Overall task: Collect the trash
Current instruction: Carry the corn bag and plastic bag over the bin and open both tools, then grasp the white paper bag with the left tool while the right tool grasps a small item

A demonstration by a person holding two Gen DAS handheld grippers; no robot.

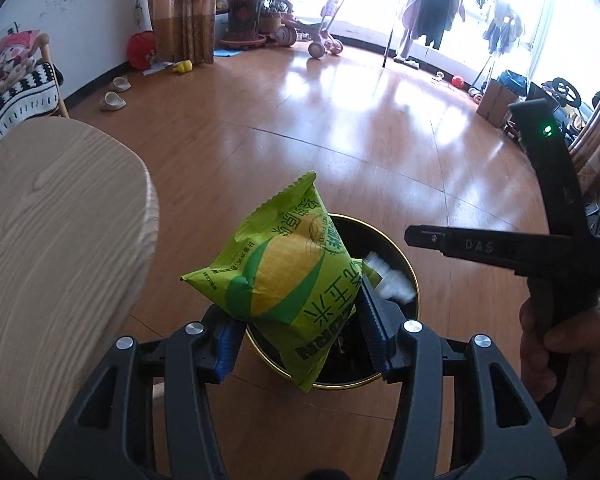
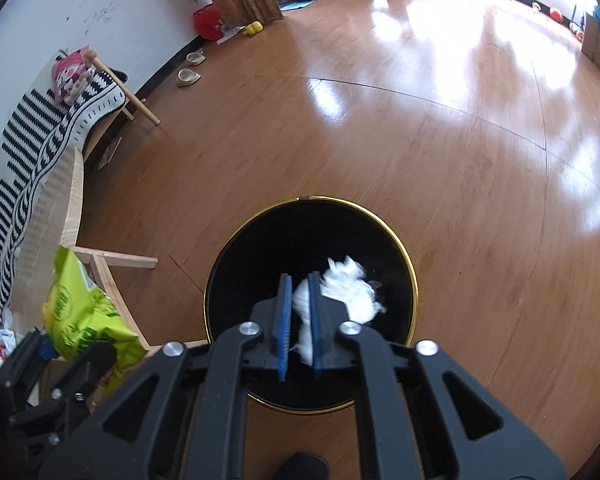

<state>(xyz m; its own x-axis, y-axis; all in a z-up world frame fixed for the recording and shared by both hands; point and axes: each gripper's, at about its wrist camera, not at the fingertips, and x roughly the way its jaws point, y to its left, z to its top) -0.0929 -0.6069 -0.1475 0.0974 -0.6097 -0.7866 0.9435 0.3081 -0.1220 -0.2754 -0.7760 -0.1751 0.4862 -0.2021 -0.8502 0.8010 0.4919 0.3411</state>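
A green and yellow snack bag (image 1: 284,276) hangs over the black bin with a gold rim (image 1: 342,386), with my left gripper (image 1: 300,328) shut on its lower part. In the right wrist view the same bag (image 2: 84,312) and left gripper (image 2: 60,364) sit at the lower left, beside the bin (image 2: 413,276). My right gripper (image 2: 300,312) points down into the bin with its blue pads apart. A blurred white tissue (image 2: 352,288) shows between and beyond the pads, loose inside the bin. From the left wrist the tissue (image 1: 392,280) lies below the right gripper (image 1: 414,237).
A round light-wood table top (image 1: 60,240) stands close on the left of the bin. A wooden chair with a striped blanket (image 2: 40,152) is further left. Wooden floor (image 2: 380,140) stretches ahead to a ride-on toy (image 1: 320,36) and a clothes rack (image 1: 436,12).
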